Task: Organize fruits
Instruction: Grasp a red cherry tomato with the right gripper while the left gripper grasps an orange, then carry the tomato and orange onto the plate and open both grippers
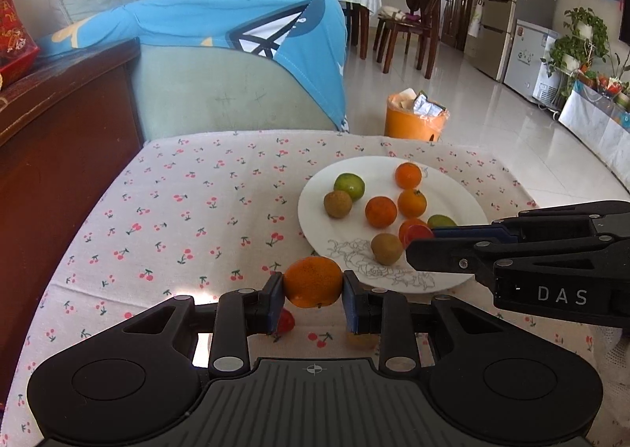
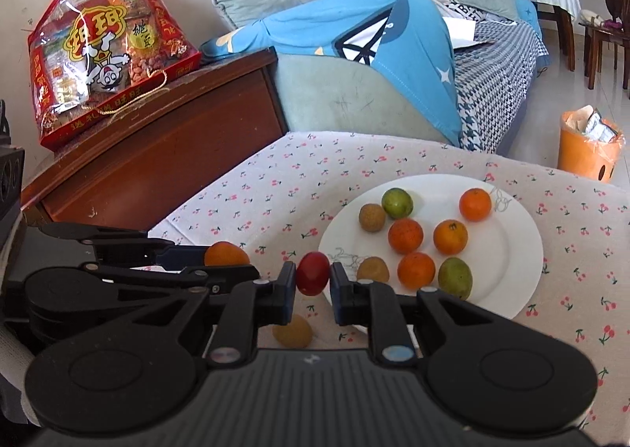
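The right hand-held gripper [image 2: 313, 279] pinches a small red fruit [image 2: 313, 273] above the table [image 2: 275, 187]. Right of it, a white plate [image 2: 519, 250] holds eight fruits; a yellowish fruit [image 2: 293, 331] lies near, below the jaws.

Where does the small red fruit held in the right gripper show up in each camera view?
Left wrist view: the red fruit sits right of centre, at the tip of the right gripper, over the white plate.
Right wrist view: red fruit at centre, between the gripper's pads.
Shared landmark: the white plate.
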